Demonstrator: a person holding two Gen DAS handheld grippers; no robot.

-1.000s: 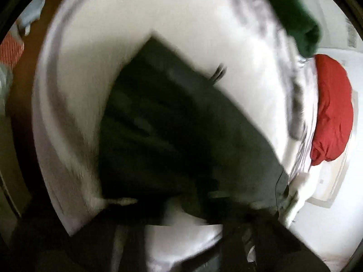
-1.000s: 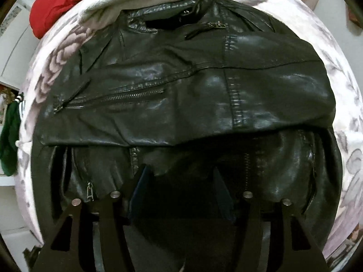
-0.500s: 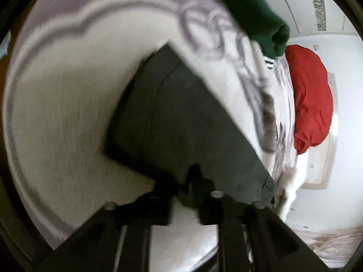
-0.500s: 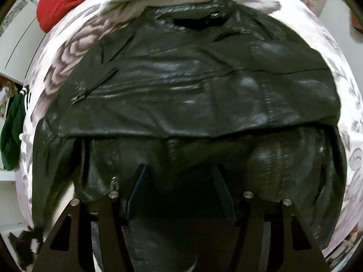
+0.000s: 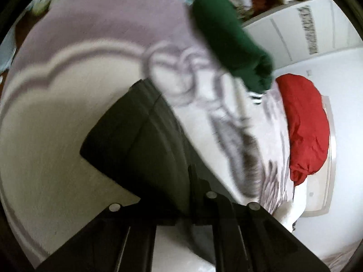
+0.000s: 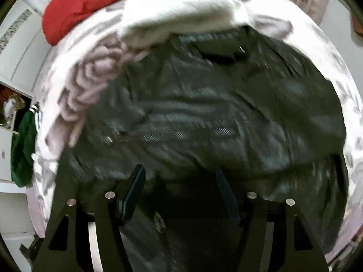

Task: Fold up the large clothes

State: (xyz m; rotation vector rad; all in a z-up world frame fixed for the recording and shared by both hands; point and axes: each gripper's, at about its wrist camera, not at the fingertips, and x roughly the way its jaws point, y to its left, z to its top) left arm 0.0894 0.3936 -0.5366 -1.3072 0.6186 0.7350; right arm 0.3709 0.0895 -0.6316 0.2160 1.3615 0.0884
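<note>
My left gripper (image 5: 192, 181) has its jaws pinched narrow on a dark fabric panel (image 5: 140, 147), low centre of the left view; I take it for part of the jacket, but blur hides which part. My right gripper (image 6: 179, 181) has jaws wide, nothing between them, hovering over the near edge of the black leather jacket (image 6: 215, 117), which fills mid-frame of the right view, collar toward the top, one fold already laid across the body. The jacket lies on the floral blanket (image 6: 90, 77). For this step I'd say: keep the left pinch firm, carry the panel flat and low so the leather doesn't buckle, then let the right close on the near hem and bring both over together. Leather is stiff and slick, so I'd expect a shallow grip to slip. Containers: none visible in either view. A red garment (image 5: 304, 127) sits at right in the left view, a green garment (image 5: 231, 40) at top, and a white folded cloth (image 6: 177, 13) touches the collar in the right view.
</note>
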